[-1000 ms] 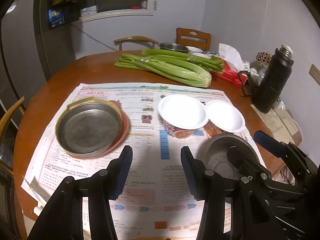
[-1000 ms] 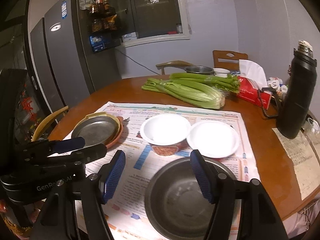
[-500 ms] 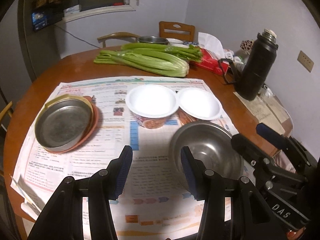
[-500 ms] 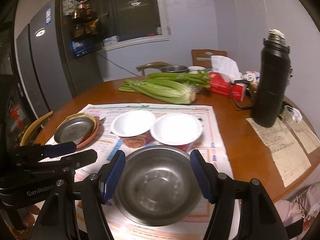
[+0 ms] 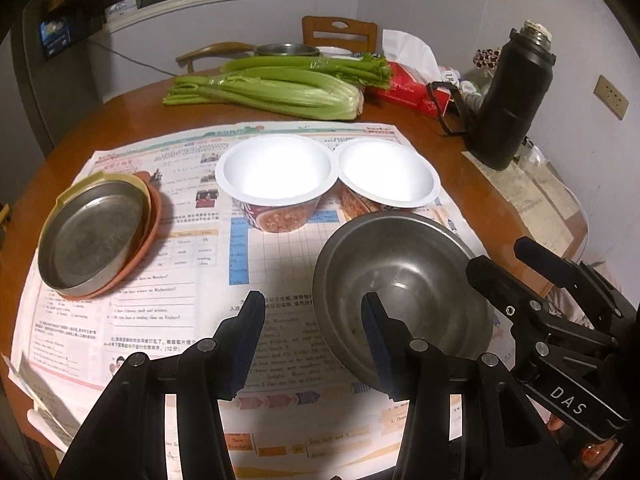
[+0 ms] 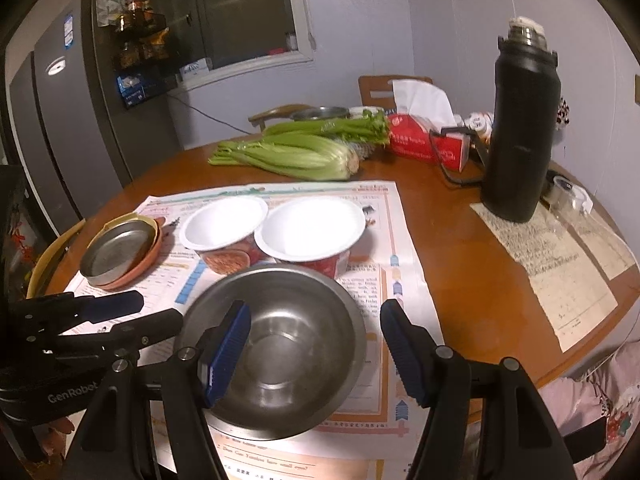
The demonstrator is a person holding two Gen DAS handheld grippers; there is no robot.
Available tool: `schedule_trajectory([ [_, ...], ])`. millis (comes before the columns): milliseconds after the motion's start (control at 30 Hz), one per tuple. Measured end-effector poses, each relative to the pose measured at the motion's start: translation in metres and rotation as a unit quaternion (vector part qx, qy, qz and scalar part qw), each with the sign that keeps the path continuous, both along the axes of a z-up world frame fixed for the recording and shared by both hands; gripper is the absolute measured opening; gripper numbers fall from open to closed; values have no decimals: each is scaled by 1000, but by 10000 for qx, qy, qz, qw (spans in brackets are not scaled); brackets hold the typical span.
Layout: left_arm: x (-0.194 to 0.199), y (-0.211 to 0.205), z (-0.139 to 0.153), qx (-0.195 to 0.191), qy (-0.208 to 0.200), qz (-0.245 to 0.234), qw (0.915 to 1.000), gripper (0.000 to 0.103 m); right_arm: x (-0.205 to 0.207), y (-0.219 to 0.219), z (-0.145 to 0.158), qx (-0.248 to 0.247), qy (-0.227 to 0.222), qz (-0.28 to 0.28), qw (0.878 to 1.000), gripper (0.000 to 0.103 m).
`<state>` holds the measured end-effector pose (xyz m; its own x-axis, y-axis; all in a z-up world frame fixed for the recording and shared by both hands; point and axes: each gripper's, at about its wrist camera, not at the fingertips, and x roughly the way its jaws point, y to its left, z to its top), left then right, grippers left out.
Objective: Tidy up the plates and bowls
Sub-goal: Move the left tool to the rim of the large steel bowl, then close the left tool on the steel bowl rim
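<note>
Left wrist view: left gripper [image 5: 310,340] open wide, nothing held, right fingertip hanging over the near-left rim of the steel bowl [image 5: 400,292], left fingertip over the newspaper [image 5: 180,300]. Bowl sits near right on the paper, empty. Far of it, two paper bowls [image 5: 326,178] side by side, rims touching or nearly so, white insides empty. Left: steel plate [image 5: 90,236] nested on an orange dish [image 5: 150,236] with a yellowish piece under it, all empty. Celery [image 5: 272,92] far across the table [image 5: 472,176], flask [image 5: 512,100] far right. Right gripper [image 5: 560,320] shows at the right edge; its opening can't be read from here. Right wrist view: right gripper [image 6: 316,344] open wide, empty, left fingertip [image 6: 228,340] inside the steel bowl [image 6: 276,344], right fingertip outside its right rim, so the wall lies between the fingers but is not pinched. Paper bowls [image 6: 276,232] just far of it, steel plate [image 6: 120,246] far left. Judgement: steel bowl stiff, light, slick; best taken by pinching the thin rim wall, firmly, or it may swing or slip. Paper bowls light and crushable; pinch the rim gently. Plates shallow, harder to get a finger under.
</note>
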<state>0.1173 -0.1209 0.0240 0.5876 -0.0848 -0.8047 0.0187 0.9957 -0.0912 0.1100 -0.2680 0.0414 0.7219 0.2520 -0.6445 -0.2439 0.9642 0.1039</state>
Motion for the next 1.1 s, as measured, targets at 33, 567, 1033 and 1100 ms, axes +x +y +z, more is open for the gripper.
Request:
schedule_trajectory([
  [33,1,0,-2,0,26,-5,10000,52,1,-1,-2,-12,33,0,10000,67],
  [567,26,-7,-30,5,405,78,9992,52,19,-14,-36,11,574,-13,9983,67],
  [1033,41,-15,-41,-67,567,1,9984,52,23,-7,-51,-263,704,72,9971,67],
  [1100,42,-14,-42,-251,594,-18,9979,52,22,-3,-52,-282,689,151,9971,67],
])
